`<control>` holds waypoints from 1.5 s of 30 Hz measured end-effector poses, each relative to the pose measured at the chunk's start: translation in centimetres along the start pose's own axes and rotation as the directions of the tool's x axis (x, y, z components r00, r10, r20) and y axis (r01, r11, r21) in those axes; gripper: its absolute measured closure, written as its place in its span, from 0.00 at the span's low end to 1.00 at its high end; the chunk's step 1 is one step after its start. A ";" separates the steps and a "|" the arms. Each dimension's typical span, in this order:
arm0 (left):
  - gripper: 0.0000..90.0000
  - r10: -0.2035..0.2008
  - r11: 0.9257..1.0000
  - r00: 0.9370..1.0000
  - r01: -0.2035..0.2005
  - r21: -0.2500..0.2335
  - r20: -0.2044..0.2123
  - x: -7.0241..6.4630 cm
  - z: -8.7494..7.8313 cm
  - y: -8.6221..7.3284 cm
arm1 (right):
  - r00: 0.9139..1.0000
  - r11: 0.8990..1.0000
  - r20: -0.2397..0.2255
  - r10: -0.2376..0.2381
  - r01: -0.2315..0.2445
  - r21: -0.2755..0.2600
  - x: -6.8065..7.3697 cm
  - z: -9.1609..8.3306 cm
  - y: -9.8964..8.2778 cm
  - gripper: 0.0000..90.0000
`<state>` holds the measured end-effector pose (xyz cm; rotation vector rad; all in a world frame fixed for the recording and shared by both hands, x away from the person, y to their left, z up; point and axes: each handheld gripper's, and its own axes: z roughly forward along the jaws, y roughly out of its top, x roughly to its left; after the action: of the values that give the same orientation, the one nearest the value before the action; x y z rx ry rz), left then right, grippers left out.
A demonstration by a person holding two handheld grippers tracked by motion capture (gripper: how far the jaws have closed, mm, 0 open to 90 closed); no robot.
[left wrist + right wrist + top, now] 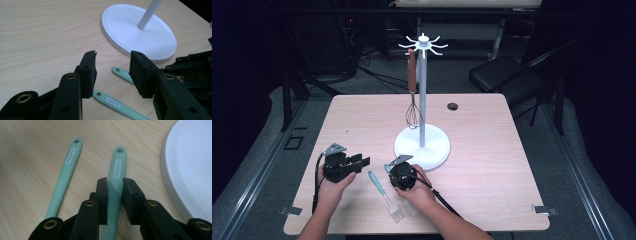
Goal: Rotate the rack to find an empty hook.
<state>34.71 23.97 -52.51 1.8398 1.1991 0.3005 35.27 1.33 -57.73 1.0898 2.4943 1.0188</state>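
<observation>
Two mint-green-handled utensils lie side by side on the wooden table. One is a basting brush [383, 192] with pale bristles, lying free [64, 178] [117, 104]. My right gripper [115, 181] is shut on the handle of the other mint utensil [117, 167], low at the table, close to the stand's base [393, 171]. That handle's holed tip pokes out beyond the jaws [122, 73]. My left gripper [113, 57] is open and holds nothing, just left of both handles [363, 162].
A white utensil stand [422, 90] rises from a round white base [432, 150] at mid-table. A whisk [413, 107] with a brown handle hangs from its hooked top. A dark cap [453, 106] sits near the far edge. A folding chair [507, 75] stands beyond the table.
</observation>
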 end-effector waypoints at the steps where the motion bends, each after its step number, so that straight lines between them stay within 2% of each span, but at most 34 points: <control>1: 0.63 0.001 1.000 1.000 -0.001 0.002 0.006 -0.1 0.1 0.0 | 1.000 1.000 -0.002 -0.004 0.004 0.000 0.0 0.0 0.0 0.84; 5: 0.62 0.009 1.000 1.000 -0.009 0.014 0.011 -0.2 0.3 -0.1 | 1.000 1.000 -0.013 -0.022 0.021 -0.021 0.2 -0.4 -0.1 0.84; 7: 0.61 0.009 1.000 1.000 -0.009 0.016 0.011 -0.3 0.4 -0.1 | 0.999 0.999 -0.020 -0.036 0.036 -0.015 0.2 -0.7 -0.1 0.84; 8: 0.61 0.012 1.000 1.000 -0.012 0.017 0.013 -0.4 0.5 -0.2 | 0.999 0.999 -0.022 -0.033 0.032 -0.032 0.3 -0.7 -0.2 0.84; 9: 0.60 0.009 1.000 1.000 -0.010 0.016 0.018 -0.4 0.6 -0.2 | 0.999 0.999 -0.029 -0.040 0.039 -0.022 0.3 -1.0 -0.2 0.84; 10: 0.60 0.004 1.000 1.000 -0.005 0.017 0.022 -0.4 0.7 -0.2 | 0.999 0.998 -0.027 -0.032 0.031 -0.046 0.4 -1.0 -0.3 0.84; 15: 0.58 -0.013 1.000 0.999 0.012 0.023 0.050 -0.4 1.2 -0.5 | 0.998 0.996 -0.048 -0.038 0.034 -0.076 0.3 -1.7 -0.5 0.84; 20: 0.57 -0.014 0.999 0.997 0.011 0.035 0.076 -0.8 1.7 -0.7 | 0.998 0.991 -0.049 -0.041 0.034 -0.128 0.3 -2.6 -0.7 0.84; 22: 0.57 -0.026 0.999 0.995 0.022 0.039 0.093 -0.9 2.0 -0.9 | 0.998 0.989 -0.052 -0.043 0.035 -0.141 0.2 -3.0 -0.8 0.84; 27: 0.57 -0.045 0.998 0.991 0.039 0.047 0.124 -1.0 2.4 -0.9 | 0.996 0.983 -0.038 -0.077 0.069 -0.171 0.5 -3.8 -1.0 0.84; 30: 0.57 -0.088 0.996 0.982 0.082 0.042 0.166 -1.1 2.6 -0.9 | 0.996 0.981 -0.037 -0.084 0.076 -0.177 0.6 -4.0 -1.2 0.84; 32: 0.57 -0.102 0.994 0.976 0.095 0.045 0.190 -1.2 2.7 -0.9 | 0.996 0.980 -0.039 -0.086 0.078 -0.183 0.6 -4.1 -1.3 0.84; 33: 0.58 -0.123 0.992 0.970 0.117 0.044 0.208 -1.3 2.8 -1.0 | 0.996 0.980 -0.039 -0.086 0.077 -0.186 0.6 -4.2 -1.4 0.84; 35: 0.58 -0.142 0.990 0.964 0.134 0.050 0.226 -1.3 3.0 -1.1 | 0.996 0.979 -0.040 -0.083 0.074 -0.192 0.7 -4.3 -1.4 0.84; 37: 0.58 -0.148 0.989 0.963 0.138 0.059 0.226 -1.4 3.2 -1.1 | 0.996 0.978 -0.040 -0.085 0.076 -0.195 0.6 -4.5 -1.5 0.84; 38: 0.58 -0.142 0.989 0.965 0.131 0.064 0.222 -1.5 3.3 -1.1 | 0.996 0.977 -0.042 -0.085 0.075 -0.199 0.7 -4.5 -1.5 0.84; 42: 0.58 -0.157 0.987 0.955 0.144 0.072 0.251 -2.0 3.7 -1.1 | 0.995 0.974 -0.041 -0.091 0.081 -0.211 0.8 -4.8 -1.6 0.84; 43: 0.58 -0.161 0.986 0.952 0.146 0.076 0.260 -2.0 3.8 -1.1 | 0.995 0.973 -0.041 -0.091 0.080 -0.215 0.8 -4.9 -1.6 0.84; 45: 0.58 -0.192 0.981 0.940 0.174 0.087 0.281 -2.1 3.9 -1.2 | 0.995 0.972 -0.035 -0.093 0.084 -0.220 0.9 -5.0 -1.7 0.84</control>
<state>35.31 20.28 -55.17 1.7367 1.1721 -0.1085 31.42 -1.40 -55.13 0.8915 2.3713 1.2682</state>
